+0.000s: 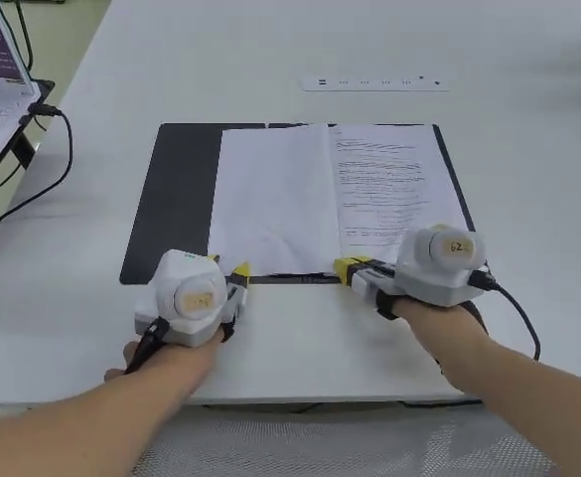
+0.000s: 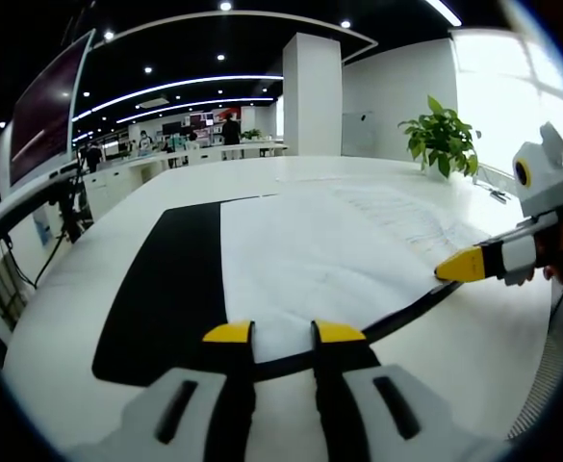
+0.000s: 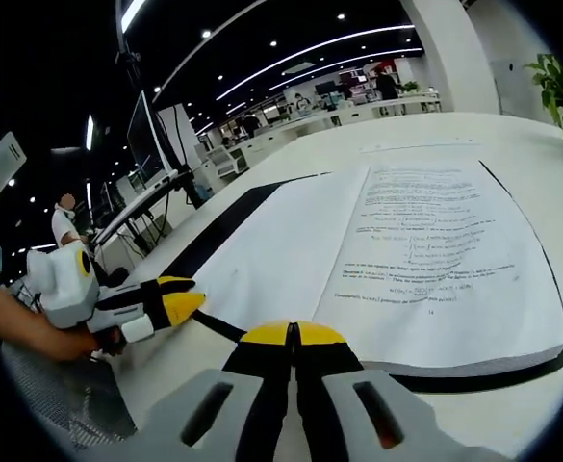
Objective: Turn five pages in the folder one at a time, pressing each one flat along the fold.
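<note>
Head view: open black folder (image 1: 176,199) lies at 12 o'clock from both grippers, fold running 6 to 12. Yellow-tipped white right gripper (image 1: 345,266), jaws together on nothing visible, sits at the printed white right-hand page's (image 1: 394,184) near fold-side corner. Matching left gripper (image 1: 238,270), slightly parted and empty, lies at its 9 o'clock.

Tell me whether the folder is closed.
No, the folder lies open, a blank page left and a printed page right.

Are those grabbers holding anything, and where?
Nothing is held. The left gripper is open and the right gripper is shut and empty, both by the near edge of the folder.
</note>
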Demonstrator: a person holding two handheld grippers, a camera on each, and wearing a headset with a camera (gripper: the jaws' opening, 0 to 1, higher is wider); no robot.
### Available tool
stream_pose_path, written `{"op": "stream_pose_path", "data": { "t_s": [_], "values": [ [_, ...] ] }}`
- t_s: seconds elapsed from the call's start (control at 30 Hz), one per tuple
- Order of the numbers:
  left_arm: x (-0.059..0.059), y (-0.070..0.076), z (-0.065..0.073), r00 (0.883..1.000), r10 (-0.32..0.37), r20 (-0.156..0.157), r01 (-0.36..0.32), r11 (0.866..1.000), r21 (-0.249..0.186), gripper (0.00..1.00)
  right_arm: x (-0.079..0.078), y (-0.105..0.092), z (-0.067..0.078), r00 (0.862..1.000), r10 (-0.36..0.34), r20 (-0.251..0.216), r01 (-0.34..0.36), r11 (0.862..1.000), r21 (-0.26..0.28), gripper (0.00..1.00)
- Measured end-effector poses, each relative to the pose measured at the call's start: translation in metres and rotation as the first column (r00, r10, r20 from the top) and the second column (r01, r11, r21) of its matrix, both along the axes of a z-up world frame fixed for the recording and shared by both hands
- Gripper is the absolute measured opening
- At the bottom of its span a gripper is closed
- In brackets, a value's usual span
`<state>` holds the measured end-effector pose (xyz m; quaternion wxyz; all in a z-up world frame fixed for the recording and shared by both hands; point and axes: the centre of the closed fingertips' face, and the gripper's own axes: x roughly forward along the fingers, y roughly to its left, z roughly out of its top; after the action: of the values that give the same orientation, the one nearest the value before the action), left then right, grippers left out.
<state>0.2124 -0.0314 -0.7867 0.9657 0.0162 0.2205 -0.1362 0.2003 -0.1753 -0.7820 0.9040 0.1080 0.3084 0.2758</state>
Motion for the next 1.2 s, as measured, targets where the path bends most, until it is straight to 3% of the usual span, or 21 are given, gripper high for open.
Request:
{"op": "stream_pose_path", "data": {
  "t_s": [0.13, 0.17, 0.23, 0.33, 0.5, 0.6, 0.73, 0.77, 0.8, 0.83, 0.87, 0.9, 0.97, 1.0, 1.03, 1.1, 1.13, 1.2],
  "values": [
    [0.000, 0.000, 0.000, 1.000, 0.000, 0.001, 0.000, 1.000, 0.003, 0.22, -0.011, 0.003, -0.001, 0.998, 0.020, -0.053, -0.019, 1.000, 0.019, 0.00],
    [0.000, 0.000, 0.000, 1.000, 0.000, 0.001, 0.000, 1.000, 0.003, 0.22, -0.021, 0.003, -0.006, 0.994, 0.043, -0.101, -0.043, 0.999, 0.000, 0.00],
    [0.000, 0.000, 0.000, 1.000, 0.000, 0.000, 0.000, 1.000, 0.004, 0.22, -0.023, 0.005, -0.004, 0.995, 0.045, -0.090, -0.044, 0.999, 0.010, 0.00],
    [0.000, 0.000, 0.000, 1.000, 0.001, -0.005, -0.001, 1.000, 0.006, 0.22, -0.027, 0.002, 0.011, 0.997, 0.028, -0.071, -0.025, 0.999, 0.043, 0.00],
    [0.001, -0.001, 0.000, 1.000, 0.006, -0.020, -0.006, 1.000, 0.012, 0.22, -0.029, -0.002, 0.048, 1.000, 0.008, -0.020, -0.006, 0.995, 0.103, 0.00],
    [0.003, -0.001, 0.000, 0.999, 0.007, -0.051, -0.006, 1.000, 0.030, 0.22, -0.034, -0.003, 0.071, 1.000, 0.003, 0.020, -0.006, 0.992, 0.129, 0.00],
    [0.005, -0.001, 0.000, 0.992, 0.007, -0.123, -0.002, 0.999, 0.047, 0.21, -0.040, -0.014, 0.096, 0.998, -0.042, 0.053, 0.033, 0.988, 0.151, 0.00],
    [0.006, -0.002, 0.001, 0.987, 0.006, -0.159, -0.001, 1.000, 0.029, 0.18, -0.040, -0.015, 0.098, 0.997, -0.046, 0.055, 0.037, 0.988, 0.149, 0.00],
    [0.005, -0.006, 0.001, 0.979, -0.005, -0.202, 0.003, 1.000, -0.009, 0.13, -0.040, -0.022, 0.103, 0.996, -0.069, 0.064, 0.061, 0.990, 0.129, 0.00],
    [0.004, -0.005, 0.002, 0.975, -0.009, -0.224, 0.009, 1.000, 0.000, 0.05, -0.039, -0.031, 0.105, 0.992, -0.096, 0.080, 0.089, 0.992, 0.089, 0.00],
    [0.006, -0.003, 0.009, 0.978, 0.004, -0.209, 0.000, 1.000, 0.019, 0.02, -0.038, -0.044, 0.110, 0.985, -0.140, 0.103, 0.136, 0.990, 0.039, 0.00],
    [0.006, -0.003, 0.013, 0.980, 0.006, -0.201, -0.002, 1.000, 0.018, 0.04, -0.037, -0.046, 0.113, 0.983, -0.143, 0.115, 0.140, 0.990, 0.036, 0.00],
    [0.007, -0.011, 0.037, 0.989, 0.014, -0.147, -0.025, 0.997, -0.078, 0.22, -0.041, -0.057, 0.124, 0.981, -0.155, 0.120, 0.150, 0.987, 0.049, 0.00],
    [0.004, -0.013, 0.043, 0.988, 0.017, -0.154, -0.033, 0.994, -0.103, 0.31, -0.042, -0.064, 0.128, 0.977, -0.173, 0.126, 0.169, 0.985, 0.047, 0.00],
    [-0.002, -0.014, 0.048, 0.983, 0.022, -0.182, -0.045, 0.991, -0.126, 0.36, -0.043, -0.074, 0.133, 0.970, -0.203, 0.130, 0.199, 0.979, 0.045, 0.00],
    [-0.010, -0.017, 0.065, 0.987, 0.013, -0.158, -0.038, 0.987, -0.157, 0.37, -0.044, -0.092, 0.139, 0.958, -0.247, 0.144, 0.245, 0.969, 0.037, 0.00],
    [-0.014, -0.016, 0.069, 0.988, 0.016, -0.153, -0.039, 0.988, -0.150, 0.39, -0.045, -0.099, 0.140, 0.954, -0.262, 0.143, 0.259, 0.965, 0.036, 0.00],
    [-0.022, -0.016, 0.079, 0.989, 0.019, -0.147, -0.043, 0.986, -0.160, 0.49, -0.047, -0.112, 0.144, 0.947, -0.278, 0.159, 0.276, 0.960, 0.038, 0.00]
  ]
}}
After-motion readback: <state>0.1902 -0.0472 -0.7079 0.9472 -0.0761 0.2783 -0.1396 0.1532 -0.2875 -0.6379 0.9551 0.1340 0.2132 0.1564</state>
